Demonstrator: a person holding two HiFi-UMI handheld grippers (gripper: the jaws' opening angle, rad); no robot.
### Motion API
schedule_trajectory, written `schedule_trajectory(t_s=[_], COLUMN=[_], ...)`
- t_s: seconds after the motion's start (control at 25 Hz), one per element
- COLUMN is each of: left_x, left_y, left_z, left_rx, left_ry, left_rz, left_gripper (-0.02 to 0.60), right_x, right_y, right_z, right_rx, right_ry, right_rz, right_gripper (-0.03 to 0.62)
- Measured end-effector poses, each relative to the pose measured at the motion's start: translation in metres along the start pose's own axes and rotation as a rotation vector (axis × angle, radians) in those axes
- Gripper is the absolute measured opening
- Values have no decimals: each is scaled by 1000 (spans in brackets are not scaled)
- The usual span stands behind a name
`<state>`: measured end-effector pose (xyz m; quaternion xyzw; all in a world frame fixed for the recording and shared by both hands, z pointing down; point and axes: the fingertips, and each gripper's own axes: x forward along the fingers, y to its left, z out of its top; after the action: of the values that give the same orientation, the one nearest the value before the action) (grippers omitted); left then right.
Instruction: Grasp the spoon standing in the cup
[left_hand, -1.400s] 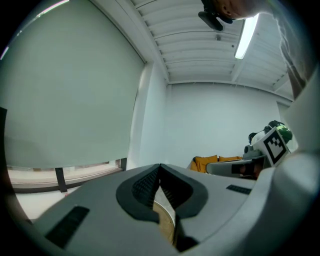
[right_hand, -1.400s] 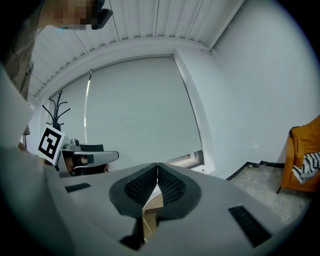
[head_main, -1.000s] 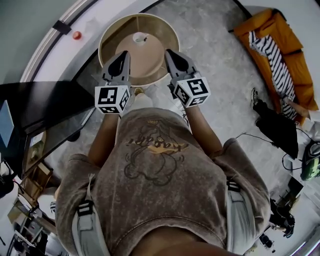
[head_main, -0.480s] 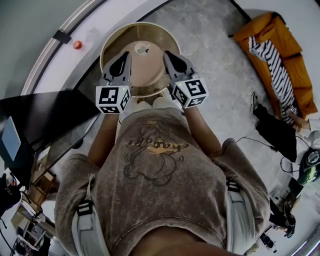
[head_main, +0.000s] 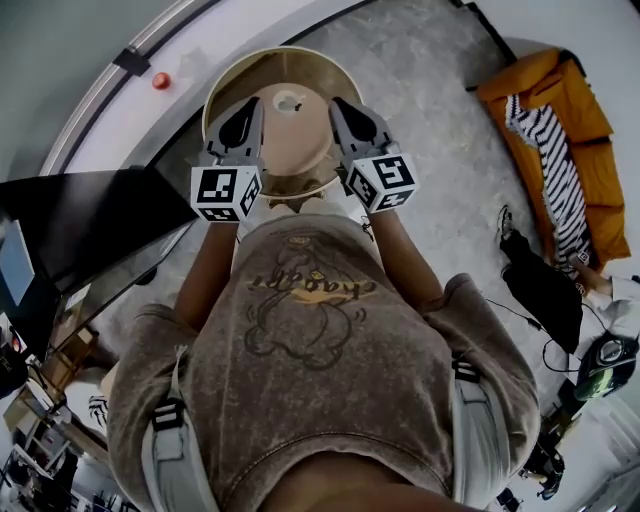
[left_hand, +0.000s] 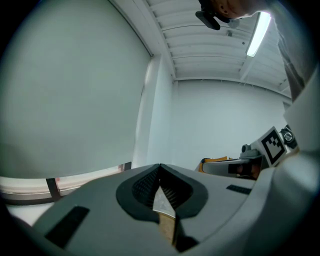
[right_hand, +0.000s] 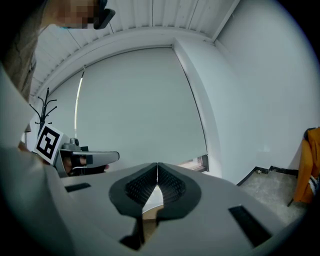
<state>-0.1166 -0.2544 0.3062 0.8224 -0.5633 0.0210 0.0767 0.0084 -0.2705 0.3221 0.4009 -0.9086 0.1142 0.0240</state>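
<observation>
Jaws are pinched fully together on both the left gripper (head_main: 247, 112) and the right gripper (head_main: 340, 108), with nothing between them. The cup (head_main: 288, 102) sits mid-way on the round tabletop (head_main: 300, 145), between and just beyond the two tips. The spoon in it is too small to make out from the head view.

The worry as I see it: both gripper views point up at the wall, not at the cup. Going in like that with the jaws closed could bump the cup over or shove the spoon aside. I'd open first and tilt down.
</observation>
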Motion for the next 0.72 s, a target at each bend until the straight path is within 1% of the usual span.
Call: schedule_trajectory(t_s=[0.28, 0.48, 0.72], left_x=[13, 20, 26], left_y=[9, 14, 21], left_z=[-8, -13, -19], left_rx=[-3, -7, -7], left_ry=[5, 6, 21], left_rz=[33, 37, 40], left_gripper=[17, 17, 17], right_x=[18, 30, 40], right_y=[-7, -5, -7], right_z=[-4, -4, -9], right_rx=[-21, -62, -69], right_ry=[6, -5, 10], right_rz=[20, 45, 57], right_gripper=[20, 20, 20])
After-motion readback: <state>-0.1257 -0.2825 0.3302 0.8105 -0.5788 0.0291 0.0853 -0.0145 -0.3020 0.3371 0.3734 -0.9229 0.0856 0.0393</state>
